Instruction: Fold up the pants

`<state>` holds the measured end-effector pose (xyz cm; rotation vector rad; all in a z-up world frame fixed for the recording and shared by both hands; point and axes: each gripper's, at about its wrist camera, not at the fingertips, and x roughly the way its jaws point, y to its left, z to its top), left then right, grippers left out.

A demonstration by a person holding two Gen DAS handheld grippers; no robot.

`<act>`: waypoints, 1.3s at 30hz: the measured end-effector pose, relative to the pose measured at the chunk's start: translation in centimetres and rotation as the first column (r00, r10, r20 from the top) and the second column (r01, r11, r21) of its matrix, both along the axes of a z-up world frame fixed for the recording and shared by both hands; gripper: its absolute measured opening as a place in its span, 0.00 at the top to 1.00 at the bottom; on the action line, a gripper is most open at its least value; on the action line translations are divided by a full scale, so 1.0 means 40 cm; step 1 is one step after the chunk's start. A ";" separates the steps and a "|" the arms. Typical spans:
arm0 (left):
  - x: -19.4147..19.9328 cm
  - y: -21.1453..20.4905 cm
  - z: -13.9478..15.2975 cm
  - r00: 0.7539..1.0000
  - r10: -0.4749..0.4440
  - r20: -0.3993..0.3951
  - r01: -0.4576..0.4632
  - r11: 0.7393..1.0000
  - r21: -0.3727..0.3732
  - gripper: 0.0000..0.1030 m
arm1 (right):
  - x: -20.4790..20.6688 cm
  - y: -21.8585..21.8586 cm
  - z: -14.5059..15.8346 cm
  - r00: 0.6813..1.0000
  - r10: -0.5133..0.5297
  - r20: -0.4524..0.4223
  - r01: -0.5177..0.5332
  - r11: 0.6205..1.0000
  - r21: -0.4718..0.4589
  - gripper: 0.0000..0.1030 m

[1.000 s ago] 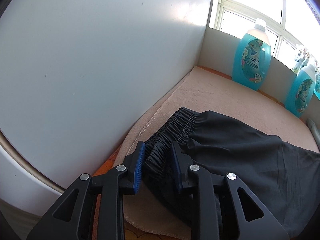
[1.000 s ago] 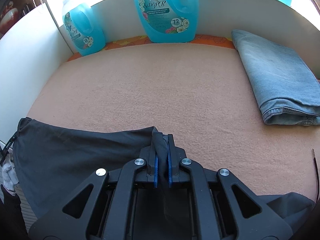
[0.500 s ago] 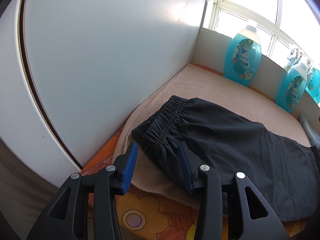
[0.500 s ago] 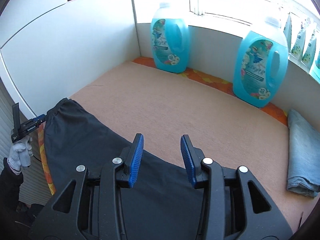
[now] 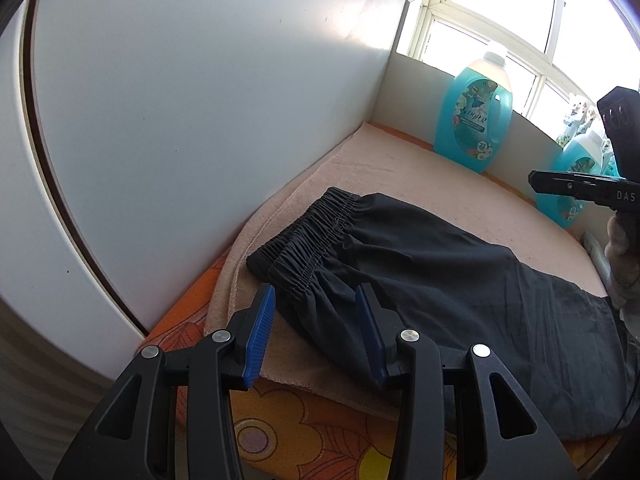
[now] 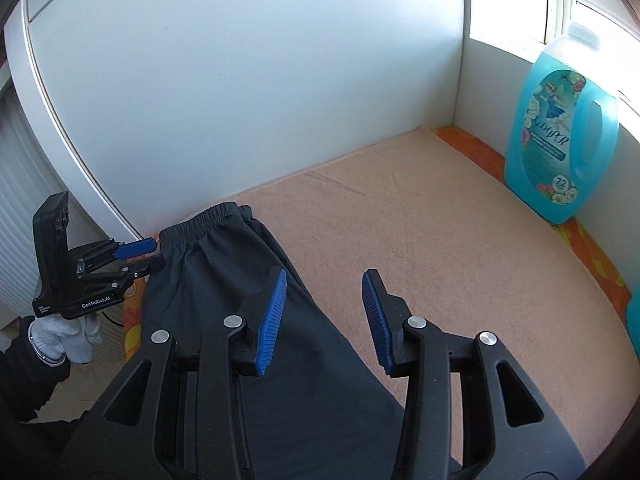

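Peach blanket (image 6: 440,240) under a sunny window carries the black pants (image 5: 460,280), lying flat, waistband (image 5: 308,236) at ten o'clock. Left gripper (image 5: 316,320) and right gripper (image 6: 324,312) both gape wide, holding nothing. Cloth looks light, limp, slippery; pinch the gathered elastic waistband.

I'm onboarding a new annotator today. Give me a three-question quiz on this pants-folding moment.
1. True or false: the left gripper is clamped on the black elastic-waist pants.
2. Which lies nearer the white side panel? A) the gathered waistband B) the leg end
3. Fill in: the pants lie on a peach-coloured ___.

Key:
1. False. Its jaws stand open, as do those of the right gripper.
2. A.
3. Towel; a blue detergent jug stands at its far edge.
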<state>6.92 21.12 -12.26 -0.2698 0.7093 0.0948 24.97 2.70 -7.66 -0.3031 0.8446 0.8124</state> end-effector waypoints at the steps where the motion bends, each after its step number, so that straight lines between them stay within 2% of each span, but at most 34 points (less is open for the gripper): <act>1: -0.001 0.003 -0.002 1.000 0.002 0.002 -0.002 1.000 -0.004 0.61 | 0.014 0.029 -0.009 1.000 0.020 -0.023 -0.020 1.000 0.005 0.60; 8: -0.002 0.023 -0.013 1.000 0.006 0.017 -0.005 0.998 -0.066 0.61 | 0.061 0.223 -0.092 0.984 0.154 -0.090 -0.156 0.987 -0.023 0.60; 17: 0.022 0.034 -0.045 1.000 0.016 0.009 -0.015 0.996 -0.082 0.62 | 0.080 0.336 -0.186 0.957 0.206 -0.205 -0.217 0.976 -0.032 0.60; 19: 0.024 0.032 -0.044 1.000 0.015 0.015 -0.014 0.997 -0.069 0.69 | 0.073 0.346 -0.199 0.951 0.217 -0.219 -0.229 0.973 -0.029 0.68; 20: 0.024 0.032 -0.042 1.000 0.015 0.019 -0.014 0.998 -0.064 0.71 | 0.068 0.348 -0.202 0.947 0.226 -0.229 -0.238 0.971 -0.023 0.85; 21: 0.024 0.031 -0.039 1.000 0.017 0.023 -0.016 0.998 -0.053 0.74 | 0.061 0.349 -0.201 0.951 0.225 -0.213 -0.236 0.971 -0.029 0.87; 24: 0.022 0.029 -0.029 0.999 0.020 0.040 -0.019 0.999 -0.038 0.75 | 0.054 0.353 -0.187 0.958 0.227 -0.175 -0.235 0.972 -0.025 0.93; 27: 0.023 0.031 -0.020 0.998 0.034 0.057 -0.034 0.999 -0.005 0.75 | 0.064 0.357 -0.172 0.962 0.210 -0.176 -0.210 0.977 0.017 0.93; 33: 0.038 0.039 -0.035 0.998 0.044 0.042 -0.044 0.999 0.014 0.76 | 0.066 0.397 -0.195 0.967 0.200 -0.161 -0.205 0.979 -0.017 0.93; 37: 0.035 0.028 -0.034 0.999 0.027 0.041 -0.029 0.999 0.036 0.79 | 0.076 0.386 -0.203 0.961 0.196 -0.194 -0.202 0.979 -0.016 0.91; 38: 0.036 0.024 -0.033 0.999 0.023 0.046 -0.026 0.998 0.049 0.80 | 0.078 0.383 -0.198 0.964 0.188 -0.190 -0.195 0.981 -0.018 0.83; 39: 0.036 0.029 -0.031 0.998 0.024 0.052 -0.027 0.998 0.053 0.81 | 0.083 0.377 -0.190 0.968 0.179 -0.178 -0.185 0.982 -0.021 0.68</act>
